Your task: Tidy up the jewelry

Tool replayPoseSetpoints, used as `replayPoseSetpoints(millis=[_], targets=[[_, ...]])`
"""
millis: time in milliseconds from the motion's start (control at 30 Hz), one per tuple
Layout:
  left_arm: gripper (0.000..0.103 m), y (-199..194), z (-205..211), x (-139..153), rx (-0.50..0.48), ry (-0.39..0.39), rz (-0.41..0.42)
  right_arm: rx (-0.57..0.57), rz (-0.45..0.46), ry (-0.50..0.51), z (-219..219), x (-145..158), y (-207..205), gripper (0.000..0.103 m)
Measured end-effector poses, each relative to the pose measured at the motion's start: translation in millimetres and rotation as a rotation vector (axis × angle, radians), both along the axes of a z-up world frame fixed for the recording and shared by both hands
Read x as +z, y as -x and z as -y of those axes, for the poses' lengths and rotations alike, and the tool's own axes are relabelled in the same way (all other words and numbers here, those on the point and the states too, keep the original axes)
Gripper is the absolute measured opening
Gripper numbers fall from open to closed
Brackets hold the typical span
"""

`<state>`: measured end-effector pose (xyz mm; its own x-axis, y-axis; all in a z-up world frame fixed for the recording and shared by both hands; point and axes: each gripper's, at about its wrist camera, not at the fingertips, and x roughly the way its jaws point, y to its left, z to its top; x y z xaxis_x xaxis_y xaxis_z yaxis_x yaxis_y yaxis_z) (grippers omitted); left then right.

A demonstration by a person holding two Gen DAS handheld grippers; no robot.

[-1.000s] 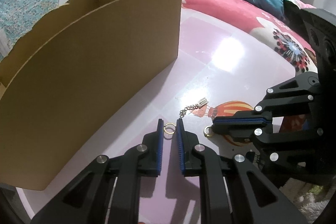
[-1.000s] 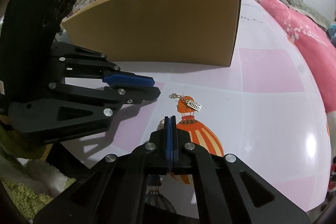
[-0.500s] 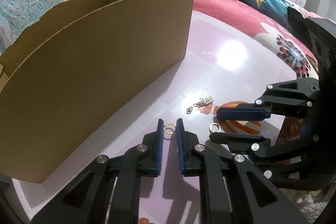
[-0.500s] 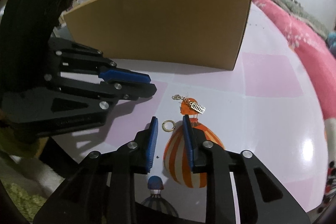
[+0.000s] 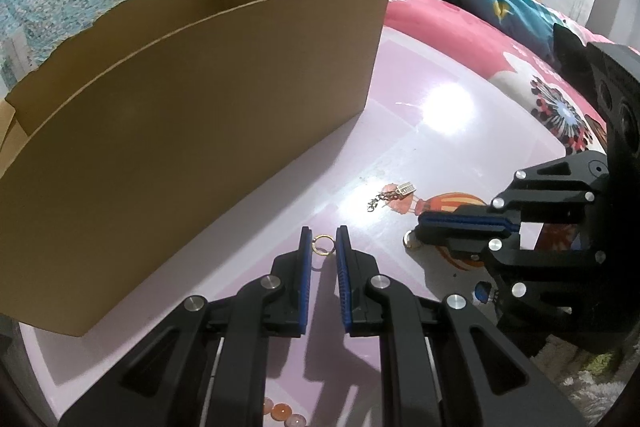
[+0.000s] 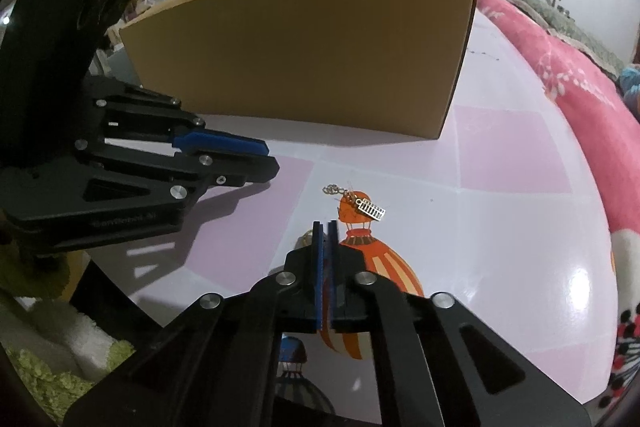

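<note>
Jewelry is lying on the shiny table [image 5: 440,147], and one piece, a small gold ring [image 5: 323,245], is sitting pinched between the tips of the left gripper [image 5: 322,231]. The pads are only catching the ring's thin edges, so it could be popping out if the hand is tipping or squeezing harder.

At 3 o'clock from there, the right gripper [image 6: 326,227] has just been closing, and its jaws are now pressing together. A second ring [image 6: 305,239] is peeking out at the left side of its tip, and it is not clear that the ring is getting caught. If it is not, lifting is going to leave it behind or flick it across the table.

At 1 o'clock a charm on a chain [image 5: 394,193] is waiting. At 10 o'clock the cardboard box [image 5: 200,107] is standing with tall walls, which a low hand could be bumping.
</note>
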<state>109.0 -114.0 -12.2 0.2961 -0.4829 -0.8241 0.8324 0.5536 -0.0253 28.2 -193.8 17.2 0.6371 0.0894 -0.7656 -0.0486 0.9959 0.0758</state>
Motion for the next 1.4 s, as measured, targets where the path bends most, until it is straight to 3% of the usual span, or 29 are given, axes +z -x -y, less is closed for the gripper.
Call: replayPoseSetpoints(millis=[133,300,367,467,1200,1300,1333,1400], targets=[[0.011,0,-3,1,0.004,0.002,0.002,0.006,0.003,-0.004,5,1,-2,0.017],[0.011,1,-4,2,0.005,0.004,0.003,0.013,-0.005,0.02,1,-4,-9,0.018],[0.004,0,-4,1,0.005,0.003,0.0,0.013,-0.001,0.043,-6,-6,-5,0.018],[0.004,-1,-4,2,0.009,0.004,-0.001,0.015,0.003,0.067,-7,-7,-6,0.011],[0.004,-8,-22,12,0.032,0.039,-0.025,0.006,0.029,0.051,-14,3,-5,0.01],[0.012,-8,-17,6,0.019,0.009,-0.047,0.009,0.031,0.045,-13,1,-3,0.01],[0.021,-8,-15,3,0.019,-0.005,-0.051,0.01,0.032,0.045,-14,1,-3,0.01],[0.024,-7,-11,-1,0.013,-0.018,-0.044,0.012,0.033,0.045,-14,1,-3,0.01]])
